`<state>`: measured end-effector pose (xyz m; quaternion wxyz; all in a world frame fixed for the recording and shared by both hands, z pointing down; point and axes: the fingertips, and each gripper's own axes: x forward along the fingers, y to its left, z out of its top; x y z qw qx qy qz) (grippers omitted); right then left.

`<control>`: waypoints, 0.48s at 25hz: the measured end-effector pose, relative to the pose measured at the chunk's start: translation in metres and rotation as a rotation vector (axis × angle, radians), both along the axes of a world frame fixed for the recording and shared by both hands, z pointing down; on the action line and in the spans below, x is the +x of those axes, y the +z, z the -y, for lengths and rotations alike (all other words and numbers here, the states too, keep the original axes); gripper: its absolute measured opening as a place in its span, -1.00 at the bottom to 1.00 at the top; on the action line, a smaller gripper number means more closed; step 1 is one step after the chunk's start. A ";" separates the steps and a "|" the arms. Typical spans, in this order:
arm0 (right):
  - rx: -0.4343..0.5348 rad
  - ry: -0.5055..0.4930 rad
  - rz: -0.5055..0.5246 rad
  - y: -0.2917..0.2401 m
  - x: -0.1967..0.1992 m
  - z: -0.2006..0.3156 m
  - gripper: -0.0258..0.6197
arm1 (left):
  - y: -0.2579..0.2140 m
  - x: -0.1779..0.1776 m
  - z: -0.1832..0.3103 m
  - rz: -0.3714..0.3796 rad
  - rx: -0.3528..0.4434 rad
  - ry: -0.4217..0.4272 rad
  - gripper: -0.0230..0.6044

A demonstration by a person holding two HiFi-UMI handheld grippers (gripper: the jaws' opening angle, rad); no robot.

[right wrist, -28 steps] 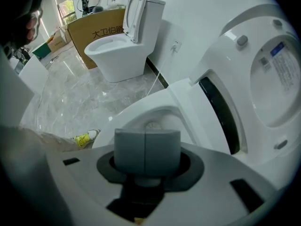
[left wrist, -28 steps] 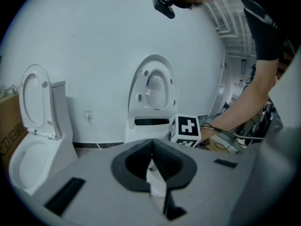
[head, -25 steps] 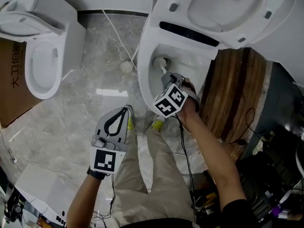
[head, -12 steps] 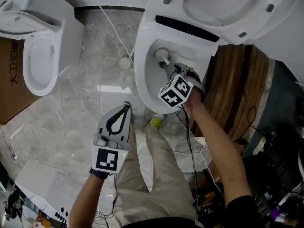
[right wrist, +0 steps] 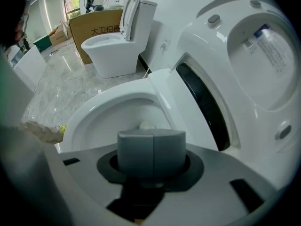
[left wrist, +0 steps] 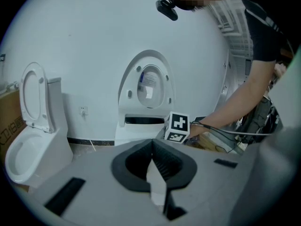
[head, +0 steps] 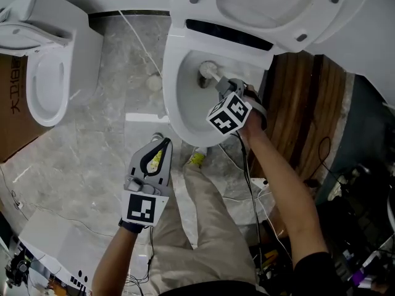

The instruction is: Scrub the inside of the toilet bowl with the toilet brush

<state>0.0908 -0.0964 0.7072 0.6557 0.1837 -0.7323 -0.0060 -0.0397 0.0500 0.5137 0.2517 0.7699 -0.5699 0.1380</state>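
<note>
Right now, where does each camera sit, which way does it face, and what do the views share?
Head view: on the person's head, facing steeply down at the bowl; arms, legs, left gripper and right gripper show.
Left gripper view: on the left gripper, low, facing the lid and wall; its shut jaws and the right arm show.
Right gripper view: on the right gripper, facing into the bowl; its jaws, shut on the brush, show.
Shared: all three show the second toilet.

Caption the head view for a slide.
Right gripper holds a white toilet brush inside the white ceramic toilet bowl; left gripper hangs shut, empty.
</note>
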 end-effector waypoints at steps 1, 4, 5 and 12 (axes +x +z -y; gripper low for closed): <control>0.002 0.002 -0.005 -0.001 0.005 0.001 -0.46 | 0.000 0.003 0.000 -0.002 0.001 0.000 -0.89; 0.006 0.007 -0.020 0.000 0.016 0.003 -0.46 | -0.002 0.009 -0.002 -0.028 -0.004 -0.028 -0.89; 0.007 0.009 -0.023 0.000 0.017 0.002 -0.46 | -0.003 0.010 -0.004 -0.028 -0.005 -0.029 -0.89; 0.020 0.025 -0.078 -0.001 0.044 -0.007 -0.46 | -0.005 0.021 -0.012 -0.046 -0.004 -0.018 -0.89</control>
